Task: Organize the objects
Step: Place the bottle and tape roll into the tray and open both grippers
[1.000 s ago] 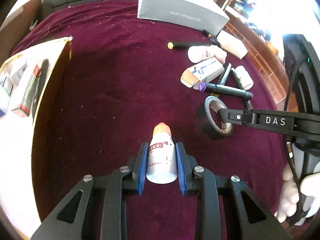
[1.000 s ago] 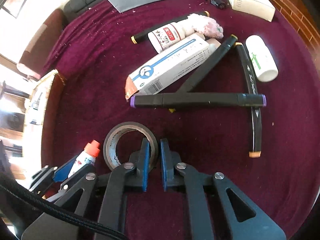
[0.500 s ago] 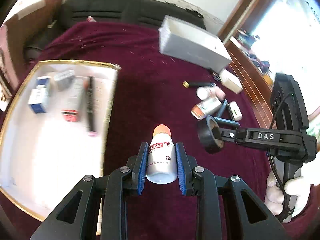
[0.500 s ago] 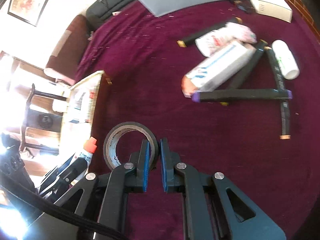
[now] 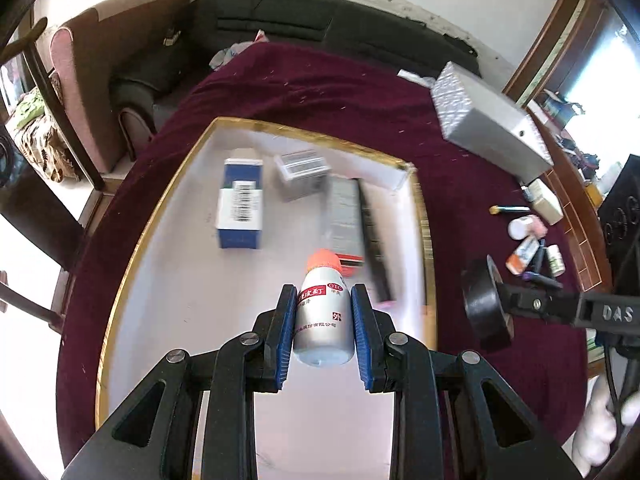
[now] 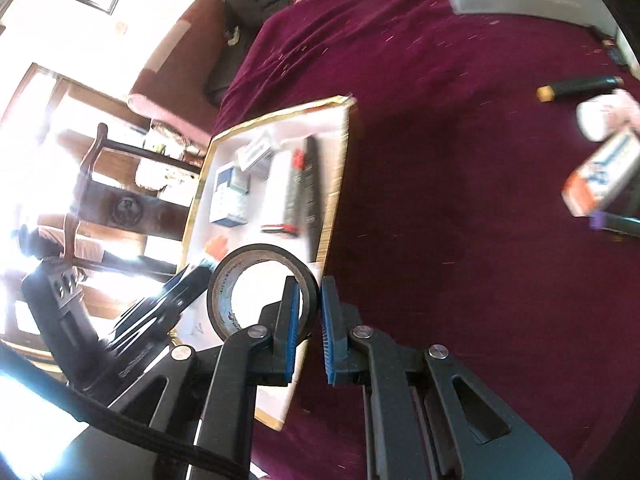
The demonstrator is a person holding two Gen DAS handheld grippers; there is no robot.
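Right gripper (image 6: 308,312) pinches black tape roll (image 6: 262,290) above gold-rimmed tray (image 6: 195,200).

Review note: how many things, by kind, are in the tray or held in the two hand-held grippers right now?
Boxes in the tray: 3
Marker in the tray: 1
Bottle, held: 1
Tape roll, held: 1
Total: 6

Left tongs (image 5: 322,334): matte black skeletal frame, triangular cut-outs, silver round screws at the pivots, ribbed blue pads on both fingers (image 5: 280,340). Right tongs (image 6: 310,332): same build; "DAS" in raised letters along the side, black braided cable trailing behind. White glove (image 5: 596,432) on the hand.
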